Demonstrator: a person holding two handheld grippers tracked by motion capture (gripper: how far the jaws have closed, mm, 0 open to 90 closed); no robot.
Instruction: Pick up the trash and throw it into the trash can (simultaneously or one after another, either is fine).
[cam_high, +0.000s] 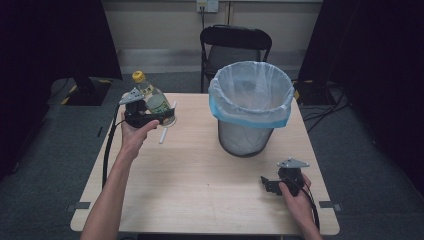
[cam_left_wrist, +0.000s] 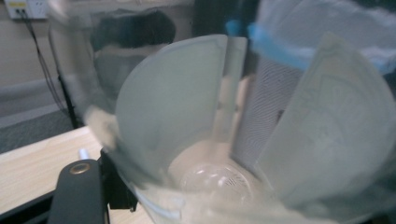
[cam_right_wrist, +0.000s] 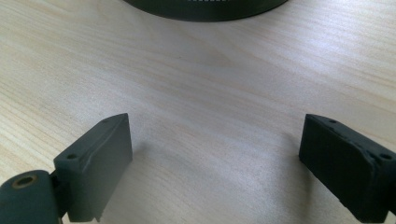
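Table (cam_high: 200, 170) of pale wood on grey carpet; left tongs (cam_high: 150, 117) clamp a bottle (cam_high: 152, 97), right tongs (cam_high: 272, 185) gape empty.

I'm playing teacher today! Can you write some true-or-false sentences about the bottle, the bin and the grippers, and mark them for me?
1. The left gripper holds a clear bottle. True.
2. The bottle's cap is red. False: it is yellow.
3. The bin has a plastic bag lining it. True.
4. The right gripper is squeezing a cup. False: its jaws stand open over the bare table.
5. The bottle is inside the bin. False: it is left of it, in the gripper.
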